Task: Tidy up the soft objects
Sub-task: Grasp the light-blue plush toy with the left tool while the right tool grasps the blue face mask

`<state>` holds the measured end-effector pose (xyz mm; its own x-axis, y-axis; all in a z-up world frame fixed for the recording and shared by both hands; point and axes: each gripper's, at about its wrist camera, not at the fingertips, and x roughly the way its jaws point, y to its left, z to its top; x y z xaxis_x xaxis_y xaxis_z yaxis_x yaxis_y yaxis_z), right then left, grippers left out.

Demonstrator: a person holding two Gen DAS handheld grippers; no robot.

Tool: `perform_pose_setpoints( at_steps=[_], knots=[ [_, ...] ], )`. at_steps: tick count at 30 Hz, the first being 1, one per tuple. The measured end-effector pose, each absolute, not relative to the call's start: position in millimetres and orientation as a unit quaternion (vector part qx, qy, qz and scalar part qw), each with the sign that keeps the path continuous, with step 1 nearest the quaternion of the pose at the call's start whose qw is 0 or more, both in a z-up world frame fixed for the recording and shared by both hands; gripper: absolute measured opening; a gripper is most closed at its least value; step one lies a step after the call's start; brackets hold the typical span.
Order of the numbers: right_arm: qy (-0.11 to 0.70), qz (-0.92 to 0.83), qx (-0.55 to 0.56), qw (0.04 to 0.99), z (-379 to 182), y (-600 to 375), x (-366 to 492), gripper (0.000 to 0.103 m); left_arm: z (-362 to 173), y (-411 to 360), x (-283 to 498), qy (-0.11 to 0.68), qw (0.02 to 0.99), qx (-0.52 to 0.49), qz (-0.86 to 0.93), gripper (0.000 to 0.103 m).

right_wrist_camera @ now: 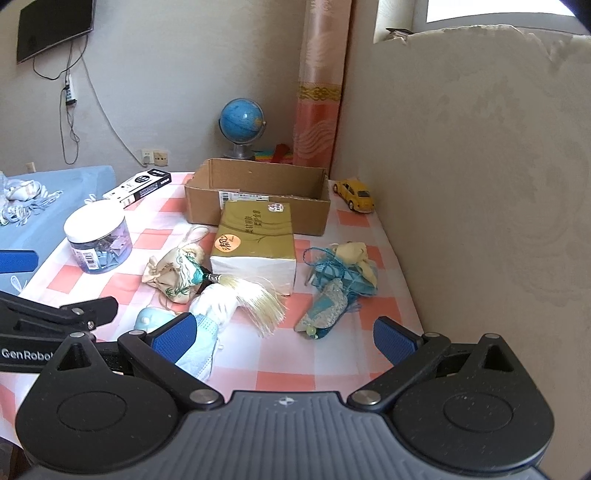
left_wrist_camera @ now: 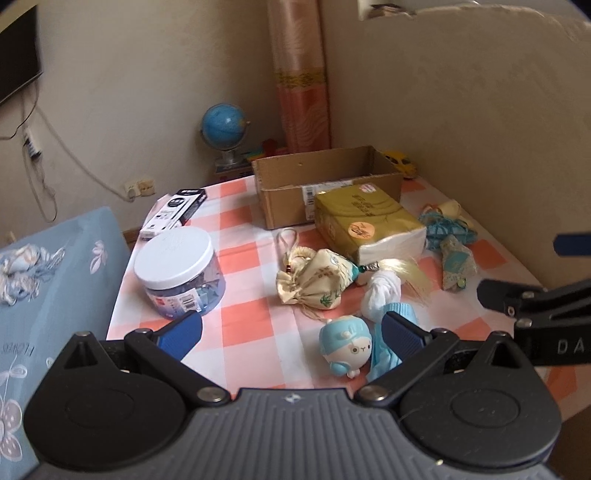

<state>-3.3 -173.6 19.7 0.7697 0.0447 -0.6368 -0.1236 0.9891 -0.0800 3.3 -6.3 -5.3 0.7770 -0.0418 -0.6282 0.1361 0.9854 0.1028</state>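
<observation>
Both my claws, left (left_wrist_camera: 291, 328) and right (right_wrist_camera: 284, 332), hang spread and empty; nothing picked yet. Pouch (left_wrist_camera: 314, 282) lies just ahead of my left (box (left_wrist_camera: 328, 184) beyond): reach, pinch.

Soft daylight from window (right_wrist_camera: 498, 11) upper right; slightly blurry, fisheye-warped edges.
</observation>
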Motion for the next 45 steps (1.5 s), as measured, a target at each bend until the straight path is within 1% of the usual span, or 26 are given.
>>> perform_pose_setpoints(
  at_steps=[9, 18, 23, 25, 27, 30, 31, 35, 36, 37, 40, 41, 42, 43, 45],
  knots=[
    [0.337, 0.061, -0.063, 0.937, 8, -177, -2, 0.103, -24, -4, 10, 0.347, 0.929, 0.067, -0.109, 0.103],
    [0.356, 0.076, -0.074, 0.929, -13, -178, 1, 0.103, -49, 4, 25, 0.361, 0.921, 0.062, -0.134, 0.102],
    [0.372, 0.097, -0.072, 0.92, -26, -177, 6, 0.103, -56, 6, 37, 0.361, 0.919, 0.046, -0.154, 0.098],
    [0.375, 0.102, -0.076, 0.918, -29, -175, 7, 0.103, -59, 5, 41, 0.363, 0.916, 0.04, -0.165, 0.091],
    [0.379, 0.105, -0.076, 0.916, -32, -174, 9, 0.103, -62, 2, 45, 0.364, 0.915, 0.04, -0.169, 0.087],
    [0.384, 0.112, -0.076, 0.913, -35, -172, 10, 0.103, -65, 2, 50, 0.368, 0.914, 0.032, -0.169, 0.087],
    [0.386, 0.114, -0.075, 0.912, -36, -172, 11, 0.103, -66, 2, 52, 0.37, 0.913, 0.028, -0.171, 0.082],
    [0.391, 0.127, -0.076, 0.908, -40, -170, 10, 0.103, -69, 3, 56, 0.379, 0.907, 0.01, -0.183, 0.07],
    [0.392, 0.131, -0.078, 0.907, -41, -169, 10, 0.103, -69, 3, 56, 0.381, 0.906, 0.007, -0.186, 0.064],
    [0.392, 0.136, -0.08, 0.906, -42, -168, 9, 0.103, -70, 3, 56, 0.383, 0.904, 0.004, -0.19, 0.061],
    [0.393, 0.148, -0.086, 0.904, -43, -163, 7, 0.103, -74, 1, 57, 0.39, 0.899, 0.001, -0.198, 0.059],
    [0.393, 0.151, -0.088, 0.903, -44, -162, 7, 0.103, -74, 1, 57, 0.391, 0.899, 0.0, -0.199, 0.057],
    [0.394, 0.154, -0.09, 0.902, -45, -161, 7, 0.103, -75, 1, 58, 0.392, 0.898, -0.002, -0.2, 0.049],
    [0.395, 0.156, -0.092, 0.901, -46, -159, 7, 0.103, -75, 1, 58, 0.394, 0.897, -0.004, -0.201, 0.045],
    [0.398, 0.16, -0.095, 0.898, -47, -157, 7, 0.103, -75, 3, 58, 0.395, 0.896, -0.01, -0.2, 0.045]
  ],
)
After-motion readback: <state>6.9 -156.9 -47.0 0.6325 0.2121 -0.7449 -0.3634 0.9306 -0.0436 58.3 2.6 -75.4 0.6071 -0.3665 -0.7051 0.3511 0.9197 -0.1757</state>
